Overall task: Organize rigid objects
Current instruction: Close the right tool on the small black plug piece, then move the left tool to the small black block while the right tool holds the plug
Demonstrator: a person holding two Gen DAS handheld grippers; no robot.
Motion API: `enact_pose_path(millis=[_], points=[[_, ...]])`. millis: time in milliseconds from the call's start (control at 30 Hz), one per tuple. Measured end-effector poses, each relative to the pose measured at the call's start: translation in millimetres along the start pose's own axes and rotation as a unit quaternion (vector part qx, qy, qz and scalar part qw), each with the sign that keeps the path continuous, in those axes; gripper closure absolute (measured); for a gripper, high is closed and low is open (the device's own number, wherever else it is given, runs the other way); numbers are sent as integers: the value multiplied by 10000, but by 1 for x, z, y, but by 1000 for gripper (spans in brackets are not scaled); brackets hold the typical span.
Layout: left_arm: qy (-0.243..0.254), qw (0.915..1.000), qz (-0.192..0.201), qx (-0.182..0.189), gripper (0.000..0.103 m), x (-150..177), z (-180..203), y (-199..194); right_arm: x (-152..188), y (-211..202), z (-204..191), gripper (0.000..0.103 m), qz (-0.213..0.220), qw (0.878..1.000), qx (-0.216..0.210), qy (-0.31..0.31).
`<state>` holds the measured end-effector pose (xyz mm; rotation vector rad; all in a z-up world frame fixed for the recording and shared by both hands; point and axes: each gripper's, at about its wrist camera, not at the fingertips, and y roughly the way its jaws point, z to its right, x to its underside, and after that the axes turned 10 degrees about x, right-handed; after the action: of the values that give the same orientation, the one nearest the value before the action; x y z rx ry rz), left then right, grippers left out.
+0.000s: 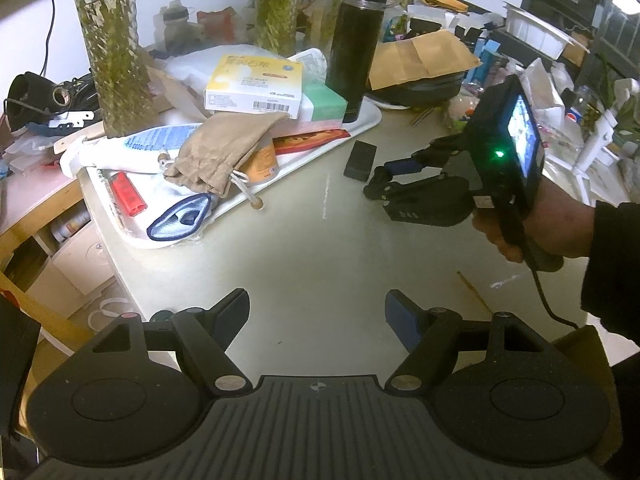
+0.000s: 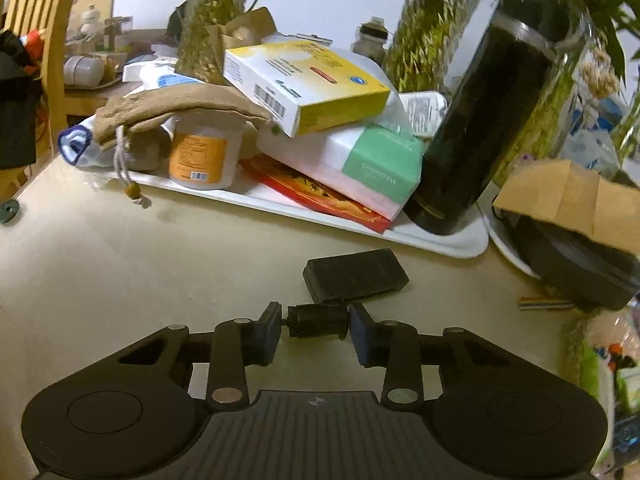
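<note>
Here a small black part (image 2: 318, 320) sits clamped between the right jaws.

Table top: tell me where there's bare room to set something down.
The beige table is bare between the white tray and the open left gripper, left of the right gripper, which is shut on a small black part beside the flat black block. The tray is piled full, with only a strip free at its near edge.

Right claw (image 1: 380, 188) body: "DAS". Yellow box (image 1: 256, 86): barcode, print unreadable.
</note>
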<state>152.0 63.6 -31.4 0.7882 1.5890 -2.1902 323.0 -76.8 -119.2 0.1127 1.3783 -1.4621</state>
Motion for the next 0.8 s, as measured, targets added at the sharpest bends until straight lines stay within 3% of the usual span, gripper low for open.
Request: enact_pose_path(millis=[500, 800], points=[[242, 9995, 197, -60, 29, -14, 10, -3, 0, -77, -3, 64, 624, 9924, 565, -900], [495, 9985, 186, -127, 29, -28, 22, 4, 10, -123, 12, 64, 515, 9961, 618, -373]])
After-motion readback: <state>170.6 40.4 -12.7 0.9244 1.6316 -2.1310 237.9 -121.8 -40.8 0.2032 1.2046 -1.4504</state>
